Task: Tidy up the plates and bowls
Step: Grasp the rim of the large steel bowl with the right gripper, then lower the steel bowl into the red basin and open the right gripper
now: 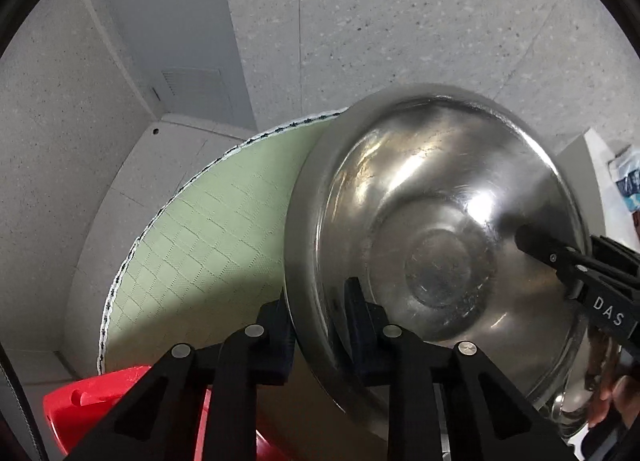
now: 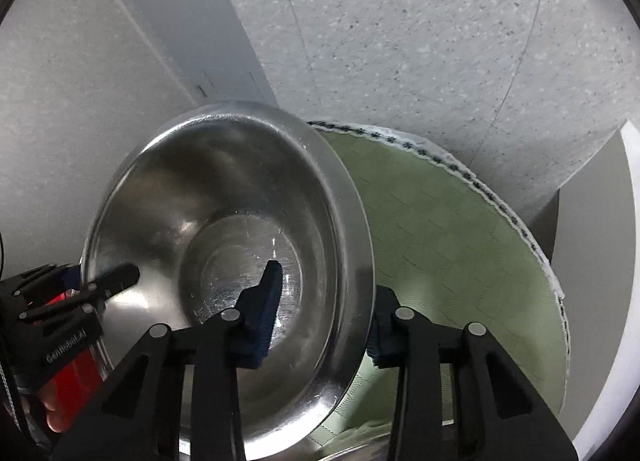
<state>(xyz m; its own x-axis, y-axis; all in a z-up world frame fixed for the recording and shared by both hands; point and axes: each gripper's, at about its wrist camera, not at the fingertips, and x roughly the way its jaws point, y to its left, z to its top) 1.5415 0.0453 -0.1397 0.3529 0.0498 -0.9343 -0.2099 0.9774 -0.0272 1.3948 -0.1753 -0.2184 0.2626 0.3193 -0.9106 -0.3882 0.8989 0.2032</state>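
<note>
A large steel bowl (image 1: 432,221) fills the middle of both wrist views, its hollow side (image 2: 224,221) facing me. My left gripper (image 1: 316,321) is shut on the bowl's near left rim, one finger inside and one outside. My right gripper (image 2: 324,317) grips the opposite rim the same way, with its inner finger (image 2: 264,301) down in the hollow. Each gripper also shows in the other's view: the right gripper (image 1: 560,261) at the bowl's right edge, the left gripper (image 2: 112,281) at its left edge.
Under the bowl lies a round pale green mat (image 1: 208,229) with a white stitched border (image 2: 480,189). A red plastic dish (image 1: 92,397) sits at the lower left. Another steel rim (image 1: 568,421) shows beneath the bowl. Grey speckled floor and a door surround everything.
</note>
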